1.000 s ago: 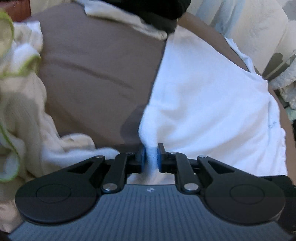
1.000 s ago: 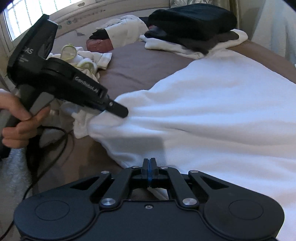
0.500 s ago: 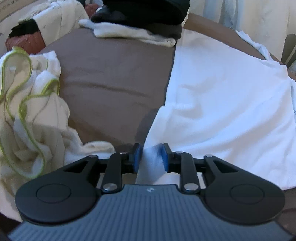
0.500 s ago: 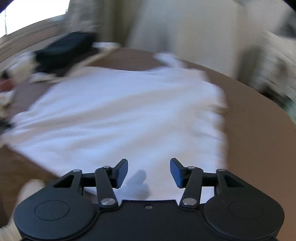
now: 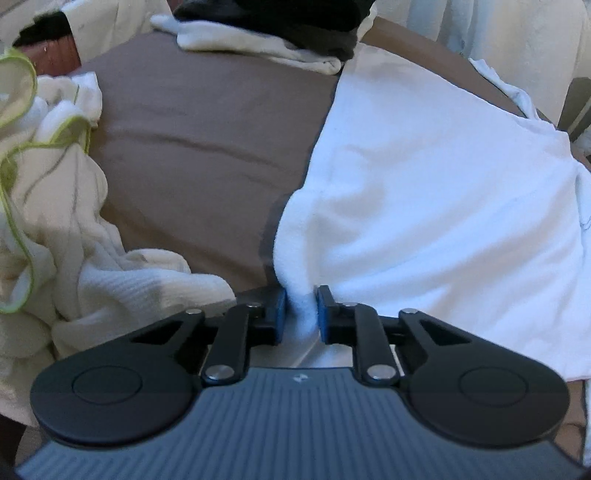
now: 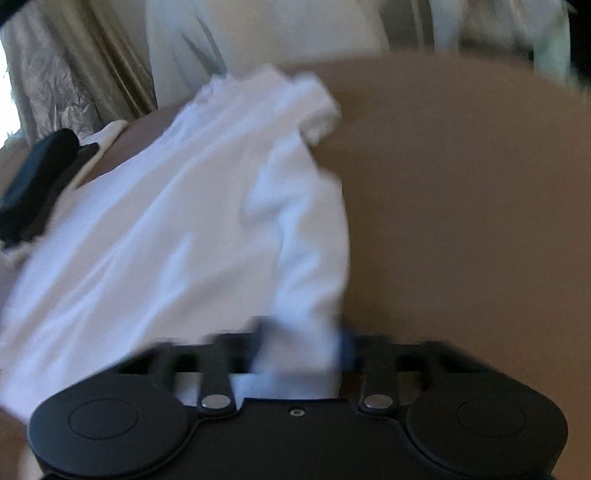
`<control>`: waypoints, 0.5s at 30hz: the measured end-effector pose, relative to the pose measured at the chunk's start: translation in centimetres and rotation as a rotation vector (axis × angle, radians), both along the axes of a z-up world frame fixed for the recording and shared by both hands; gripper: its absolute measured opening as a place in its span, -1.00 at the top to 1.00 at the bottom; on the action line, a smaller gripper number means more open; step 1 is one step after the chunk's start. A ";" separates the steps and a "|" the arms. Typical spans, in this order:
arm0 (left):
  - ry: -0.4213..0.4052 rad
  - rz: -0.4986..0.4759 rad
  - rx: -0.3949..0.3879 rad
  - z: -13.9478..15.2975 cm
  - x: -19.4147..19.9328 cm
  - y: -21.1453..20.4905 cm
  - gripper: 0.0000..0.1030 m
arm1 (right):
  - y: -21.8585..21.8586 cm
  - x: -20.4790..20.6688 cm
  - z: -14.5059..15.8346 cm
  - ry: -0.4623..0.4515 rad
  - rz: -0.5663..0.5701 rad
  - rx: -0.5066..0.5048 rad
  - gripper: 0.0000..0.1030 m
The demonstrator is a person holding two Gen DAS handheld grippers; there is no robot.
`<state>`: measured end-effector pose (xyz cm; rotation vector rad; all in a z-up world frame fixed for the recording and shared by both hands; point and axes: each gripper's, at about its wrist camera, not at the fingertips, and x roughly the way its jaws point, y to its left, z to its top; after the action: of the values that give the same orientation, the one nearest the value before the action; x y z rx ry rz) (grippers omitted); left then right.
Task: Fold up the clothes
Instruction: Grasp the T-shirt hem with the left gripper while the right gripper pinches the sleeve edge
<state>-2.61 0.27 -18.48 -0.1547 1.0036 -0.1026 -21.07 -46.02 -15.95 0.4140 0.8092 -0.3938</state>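
Note:
A white shirt (image 5: 436, 177) lies spread on the brown bed (image 5: 192, 122). My left gripper (image 5: 300, 312) is shut on a bunched near corner of the shirt, with cloth pinched between the blue pads. In the right wrist view the same white shirt (image 6: 177, 221) stretches away to the upper left. My right gripper (image 6: 301, 349) has a fold of the shirt's near edge between its fingers; the frame is blurred and the jaws stand fairly wide around the cloth.
A heap of cream towels with green trim (image 5: 40, 192) lies left of the left gripper. Folded dark clothes on a white towel (image 5: 280, 33) sit at the far edge, also showing in the right wrist view (image 6: 33, 184). Bare brown bed (image 6: 461, 184) lies right of the shirt.
My left gripper has kept its hold on the shirt corner. My right gripper opened, swung to the right along the shirt, and now has the shirt's edge between its fingers.

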 end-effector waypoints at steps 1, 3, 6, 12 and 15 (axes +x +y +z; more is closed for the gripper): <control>0.000 0.011 -0.031 0.3 -0.4 0.2 0.78 | 0.7 0.1 0.9 0.018 -0.007 -0.051 0.90; -0.001 0.033 -0.093 0.8 -1.2 0.7 0.79 | 3.6 -1.1 4.0 0.012 -0.013 -0.268 0.91; -0.012 0.024 -0.084 1.0 -2.1 0.6 0.78 | 8.2 -4.5 7.3 0.013 -0.054 -0.560 0.91; 0.013 0.005 -0.047 -0.1 -1.9 0.1 0.77 | 6.1 -5.9 0.9 0.200 0.020 -0.334 0.86; -0.001 0.008 -0.020 0.3 -2.2 0.4 0.70 | 5.2 -6.5 1.8 0.154 -0.032 -0.254 0.45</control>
<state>-4.79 0.65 -18.15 -0.1773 1.0010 -0.1050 -27.60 -40.85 -14.20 0.1605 0.8898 -0.5560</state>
